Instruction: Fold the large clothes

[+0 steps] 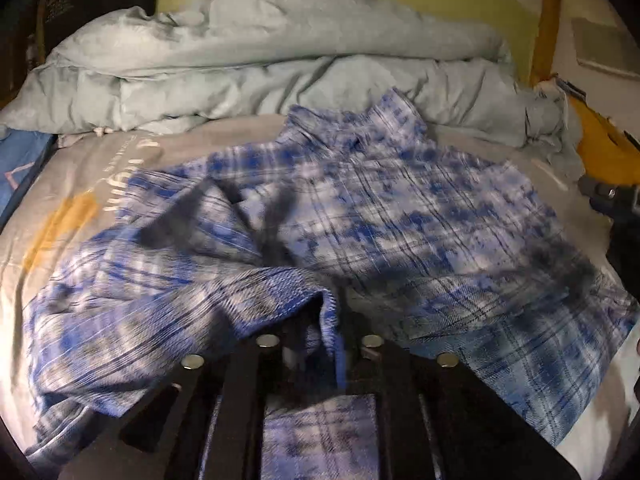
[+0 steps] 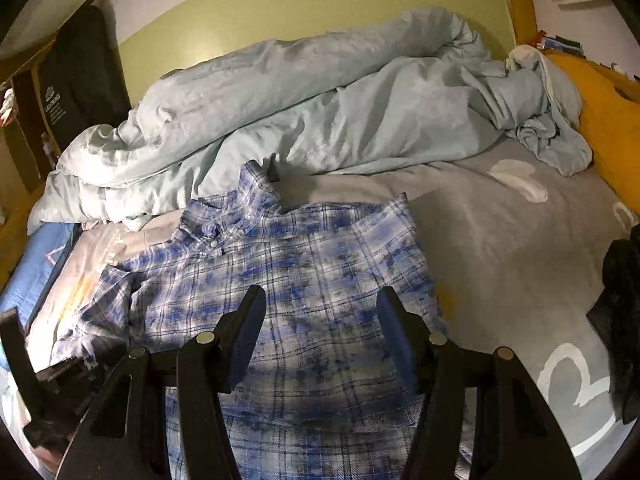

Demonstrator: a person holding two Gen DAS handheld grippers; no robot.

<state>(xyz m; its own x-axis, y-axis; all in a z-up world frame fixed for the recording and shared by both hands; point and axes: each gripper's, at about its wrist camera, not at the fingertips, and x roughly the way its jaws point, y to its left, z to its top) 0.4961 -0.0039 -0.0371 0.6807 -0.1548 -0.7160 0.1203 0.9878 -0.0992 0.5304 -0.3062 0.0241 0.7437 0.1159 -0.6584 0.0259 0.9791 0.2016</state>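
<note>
A blue and white plaid shirt [image 1: 400, 200] [image 2: 312, 248] lies front up on the bed, its collar toward the bunched duvet. In the left wrist view a sleeve [image 1: 180, 300] rises off the sheet in a blurred ridge to my left gripper [image 1: 324, 332]. The gripper is shut on the sleeve's hem, and cloth hides its fingertips. My right gripper [image 2: 322, 320] hovers open over the shirt's lower body. Its fingers [image 2: 252, 320] stand wide apart with only the flat shirt beneath them.
A pale blue duvet [image 1: 240, 60] [image 2: 320, 92] is heaped along the far side against a green wall. The grey printed sheet [image 2: 520, 240] shows bare to the shirt's right. A dark garment [image 2: 620, 300] lies at the right edge, with a yellow pillow [image 2: 608, 120] beyond.
</note>
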